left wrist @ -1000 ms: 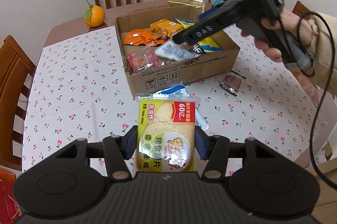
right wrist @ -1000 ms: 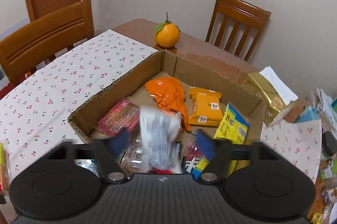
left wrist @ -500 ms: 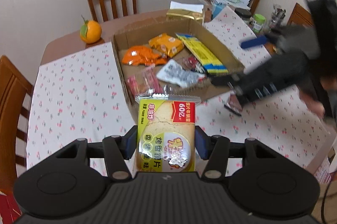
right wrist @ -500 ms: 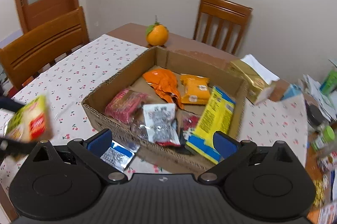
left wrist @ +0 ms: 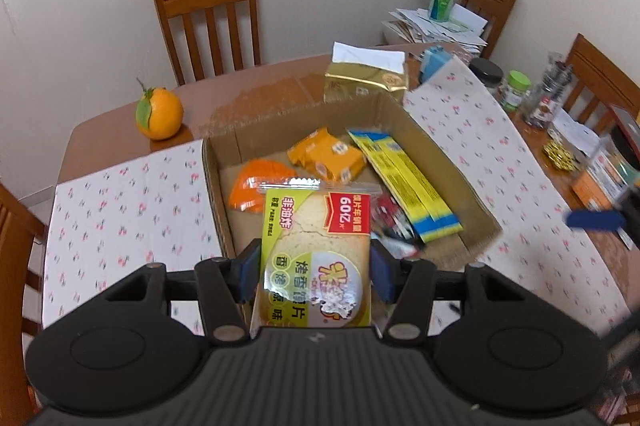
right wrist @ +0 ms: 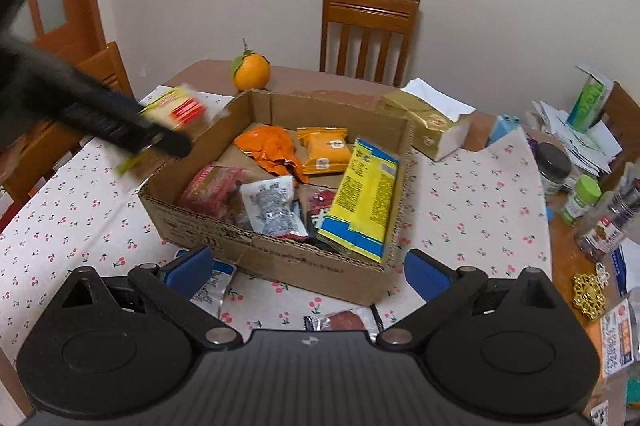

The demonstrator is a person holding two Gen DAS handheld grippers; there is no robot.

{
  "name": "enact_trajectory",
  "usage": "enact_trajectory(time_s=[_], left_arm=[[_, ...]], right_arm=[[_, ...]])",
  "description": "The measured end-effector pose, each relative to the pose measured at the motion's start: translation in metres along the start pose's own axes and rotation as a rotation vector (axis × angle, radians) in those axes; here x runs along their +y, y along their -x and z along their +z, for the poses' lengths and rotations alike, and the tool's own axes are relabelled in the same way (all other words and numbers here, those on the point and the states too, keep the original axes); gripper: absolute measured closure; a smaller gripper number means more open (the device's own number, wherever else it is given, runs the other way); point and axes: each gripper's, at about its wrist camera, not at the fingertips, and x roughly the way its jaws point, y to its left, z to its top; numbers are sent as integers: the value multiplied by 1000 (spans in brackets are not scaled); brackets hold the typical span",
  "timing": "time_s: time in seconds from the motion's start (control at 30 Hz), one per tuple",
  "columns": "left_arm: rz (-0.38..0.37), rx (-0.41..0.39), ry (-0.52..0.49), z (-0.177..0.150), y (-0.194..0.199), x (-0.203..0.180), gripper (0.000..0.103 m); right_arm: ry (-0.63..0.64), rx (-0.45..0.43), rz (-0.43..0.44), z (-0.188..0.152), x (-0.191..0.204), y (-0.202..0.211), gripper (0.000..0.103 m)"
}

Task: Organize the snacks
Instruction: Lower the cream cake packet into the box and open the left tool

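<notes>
A: Toast-slice packet clamped in left claw, held above the near-left corner of the cardboard box. Not yet dropped in.

B: Box contents ahead of the claw: orange bag, orange biscuit pack, yellow-blue packet, clear silver-print pouch, red wrapped pack. Judged over halfway.

A: Right claw empty, pads spread wide, just short of the box's near wall. Beneath it on the desk: a blue-white sachet and a dark brown snack, both left to do.

B: Writing: the packet shows "60亿" on a red banner, "非油炸", "烤香馍片". Other labels too small to read.
</notes>
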Motion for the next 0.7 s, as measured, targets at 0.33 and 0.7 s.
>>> enact_trajectory(time_s=[0.33, 0.7], left_arm=[[40, 18, 16, 42, -60, 12, 49], [153, -11, 22, 58, -97, 17, 17]], right_arm=[[-61, 21, -65, -17, -17, 8, 0], [-110, 44, -112, -25, -29, 8, 0]])
